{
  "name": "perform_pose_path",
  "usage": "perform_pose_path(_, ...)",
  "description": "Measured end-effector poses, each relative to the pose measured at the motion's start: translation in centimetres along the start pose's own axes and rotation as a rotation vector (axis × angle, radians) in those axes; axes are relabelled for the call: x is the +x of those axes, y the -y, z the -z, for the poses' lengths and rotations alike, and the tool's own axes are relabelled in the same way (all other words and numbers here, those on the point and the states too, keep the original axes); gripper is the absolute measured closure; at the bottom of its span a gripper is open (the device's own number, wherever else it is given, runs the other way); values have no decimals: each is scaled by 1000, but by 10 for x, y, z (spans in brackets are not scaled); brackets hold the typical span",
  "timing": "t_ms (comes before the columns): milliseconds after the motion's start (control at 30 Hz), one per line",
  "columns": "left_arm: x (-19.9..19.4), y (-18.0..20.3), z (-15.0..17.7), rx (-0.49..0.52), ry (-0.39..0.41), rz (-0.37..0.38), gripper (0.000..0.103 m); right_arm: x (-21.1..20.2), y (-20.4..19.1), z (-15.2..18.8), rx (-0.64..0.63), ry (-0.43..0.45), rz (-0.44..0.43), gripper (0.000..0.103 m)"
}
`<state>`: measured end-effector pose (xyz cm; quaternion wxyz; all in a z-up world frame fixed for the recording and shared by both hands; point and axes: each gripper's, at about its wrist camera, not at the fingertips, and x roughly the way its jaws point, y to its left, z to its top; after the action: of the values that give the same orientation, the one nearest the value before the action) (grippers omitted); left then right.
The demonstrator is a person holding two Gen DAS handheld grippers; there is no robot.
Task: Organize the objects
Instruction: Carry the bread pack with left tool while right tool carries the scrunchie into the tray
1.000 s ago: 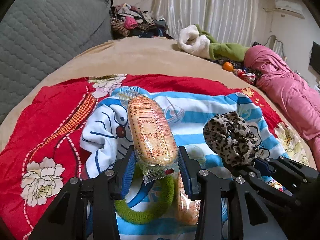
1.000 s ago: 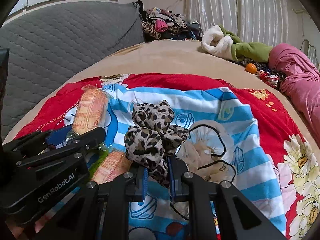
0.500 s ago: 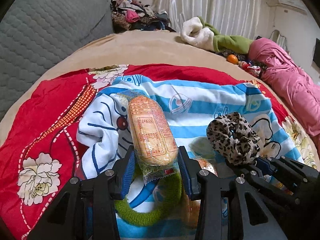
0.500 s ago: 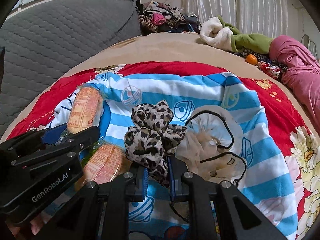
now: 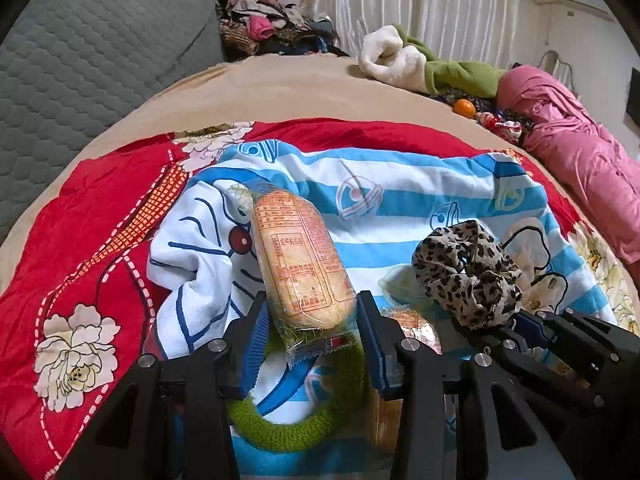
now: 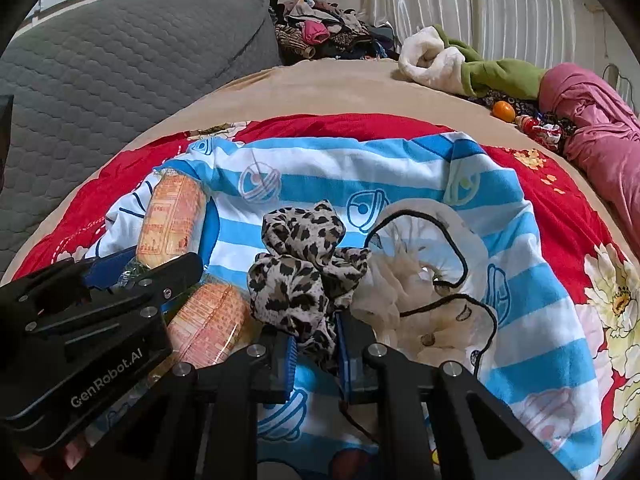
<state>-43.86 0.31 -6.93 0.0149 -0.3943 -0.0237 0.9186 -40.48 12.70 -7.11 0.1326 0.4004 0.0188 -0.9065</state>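
Note:
My left gripper (image 5: pixel 310 330) is shut on a wrapped orange biscuit pack (image 5: pixel 298 264), held up above the blue-striped cartoon towel (image 5: pixel 400 196). Below it lie a green fuzzy hair tie (image 5: pixel 296 428) and a second biscuit pack (image 6: pixel 208 324). My right gripper (image 6: pixel 316 350) is shut on a leopard-print scrunchie (image 6: pixel 300 268), lifted off the towel. In the right wrist view the left gripper (image 6: pixel 132 276) shows at the left with its pack (image 6: pixel 170 216). A white drawstring pouch (image 6: pixel 424 280) with black cord lies just right of the scrunchie.
The towel lies on a red floral blanket (image 5: pixel 88 240) over a tan bed (image 5: pixel 280 84). A grey quilted headboard (image 5: pixel 80 48) is at the left. Clothes pile (image 5: pixel 268 28), white-green garment (image 5: pixel 420 64), pink bedding (image 5: pixel 576 152) and an orange (image 5: pixel 464 107) sit at the far side.
Both grippers keep their grips. The bed and towel slide lower in both views, as the cameras tilt slightly; the second biscuit pack shows more in the right wrist view.

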Motion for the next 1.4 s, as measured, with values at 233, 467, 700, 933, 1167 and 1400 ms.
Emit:
perform_pose_path(233,3,0,2,5,-14,-1,57,2,2,1,6,-7,-5,85)
perform_pose_path(467,4,1,3,3,-16,2,56,1,3,1,9,-7,-7,85)
perform_pose_path(700,2,3,5,21,-33,-2,55,-1,1,2,2,0,4,85)
perform_pose_path(933,0,3,7,27,-39,-6,53,-2,0,3,-2,-2,10,82)
perform_pose_path(1167,-3,2,9,28,-48,-8,50,-5,0,4,-8,-4,14,79)
perform_pose_path(1400,-8,0,11,18,-53,-23,37,-10,2,5,-1,-3,19,74)
